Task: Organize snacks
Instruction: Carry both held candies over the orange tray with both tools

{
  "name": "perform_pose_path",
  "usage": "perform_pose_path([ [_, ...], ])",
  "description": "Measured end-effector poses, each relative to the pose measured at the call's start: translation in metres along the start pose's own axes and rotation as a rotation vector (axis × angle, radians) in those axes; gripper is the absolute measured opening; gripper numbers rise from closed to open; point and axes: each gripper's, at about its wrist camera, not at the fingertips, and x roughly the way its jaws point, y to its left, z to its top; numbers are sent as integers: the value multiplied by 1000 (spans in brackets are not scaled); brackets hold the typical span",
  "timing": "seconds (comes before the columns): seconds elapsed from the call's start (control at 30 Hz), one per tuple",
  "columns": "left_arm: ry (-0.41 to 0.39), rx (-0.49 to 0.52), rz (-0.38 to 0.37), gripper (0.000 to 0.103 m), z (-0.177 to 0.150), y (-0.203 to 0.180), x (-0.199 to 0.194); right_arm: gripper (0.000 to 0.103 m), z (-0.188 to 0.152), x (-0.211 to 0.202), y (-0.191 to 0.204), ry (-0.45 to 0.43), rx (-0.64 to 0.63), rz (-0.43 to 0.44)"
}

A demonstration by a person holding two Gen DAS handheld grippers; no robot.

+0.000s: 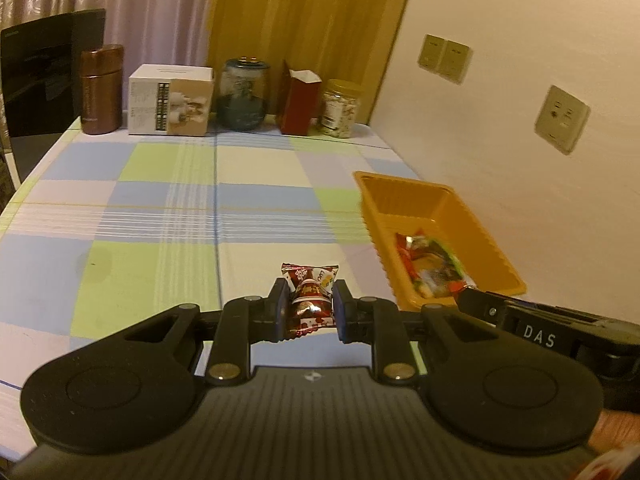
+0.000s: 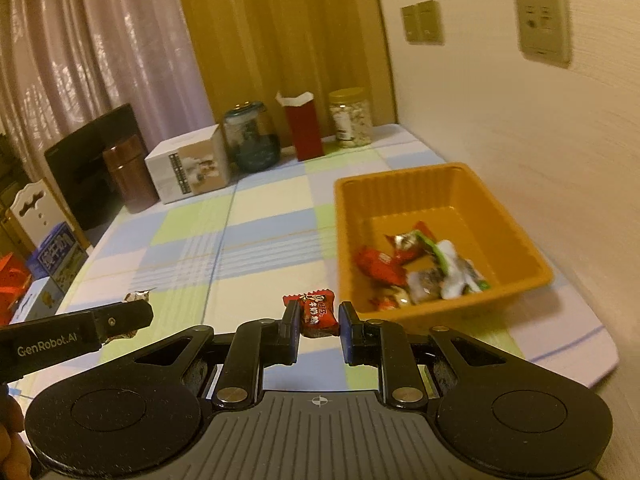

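left gripper (image 1: 309,312) is clamped on a dark-red snack pack (image 1: 310,300), right gripper (image 2: 319,320) on a red candy (image 2: 318,314); both judged light, crinkly, slippery & best held mid-wrapper.

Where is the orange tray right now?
The orange tray sits on the checked tablecloth at the table's right side, against the wall, ahead and right of both grippers, with several wrapped snacks inside.

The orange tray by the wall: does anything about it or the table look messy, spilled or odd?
Nothing stands out. The orange tray sits flat with wrapped sweets loose inside, none spilled onto the table. Each gripper holds one wrapped candy.
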Motion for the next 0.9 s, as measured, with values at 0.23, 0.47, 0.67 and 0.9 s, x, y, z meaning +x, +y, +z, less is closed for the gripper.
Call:
perform_pose_path([
  [0.23,2,27,-32,21,-1,-19,-2,20,-1,-19,-18,-16,25,-33],
  [0.47,13,49,-60,21,1,-33,3,20,2,-27,-30,-34,37,-58],
  [0.67,27,76,-100,21,11,-50,17,20,11,-28,-49,-50,51,-84],
  [0.9,48,95,-146,21,26,-75,51,20,34,-18,-81,-69,72,-119],
])
